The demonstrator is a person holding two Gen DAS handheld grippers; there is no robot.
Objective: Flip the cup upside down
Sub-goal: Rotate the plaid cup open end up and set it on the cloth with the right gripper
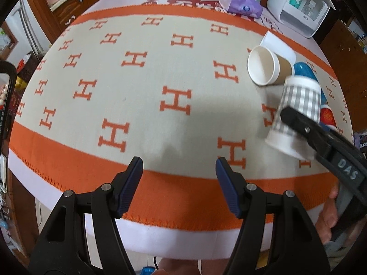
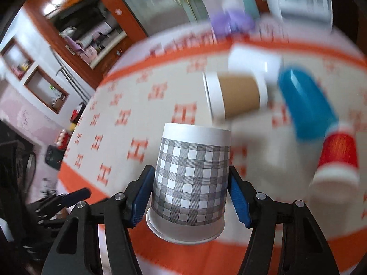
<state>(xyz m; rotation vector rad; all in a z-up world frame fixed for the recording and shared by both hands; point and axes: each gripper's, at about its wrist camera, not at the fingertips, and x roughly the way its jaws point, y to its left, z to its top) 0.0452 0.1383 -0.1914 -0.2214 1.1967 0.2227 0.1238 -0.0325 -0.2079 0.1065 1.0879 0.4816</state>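
A grey-and-white checked paper cup (image 2: 191,181) is clamped between my right gripper's (image 2: 189,194) blue pads, rim toward the camera and base pointing away, held above the table. In the left wrist view the same cup (image 1: 296,116) hangs at the right, tilted, rim down-left, with the right gripper's black finger (image 1: 305,126) across it. My left gripper (image 1: 179,178) is open and empty over the near orange border of the cloth.
A brown sleeved paper cup (image 1: 267,66) lies on its side, with a blue cup (image 1: 305,71) and a red cup (image 2: 337,158) lying beside it. A purple tissue pack (image 1: 240,3) and a white appliance (image 1: 300,4) stand at the far edge. An orange H-patterned cloth (image 1: 137,80) covers the table.
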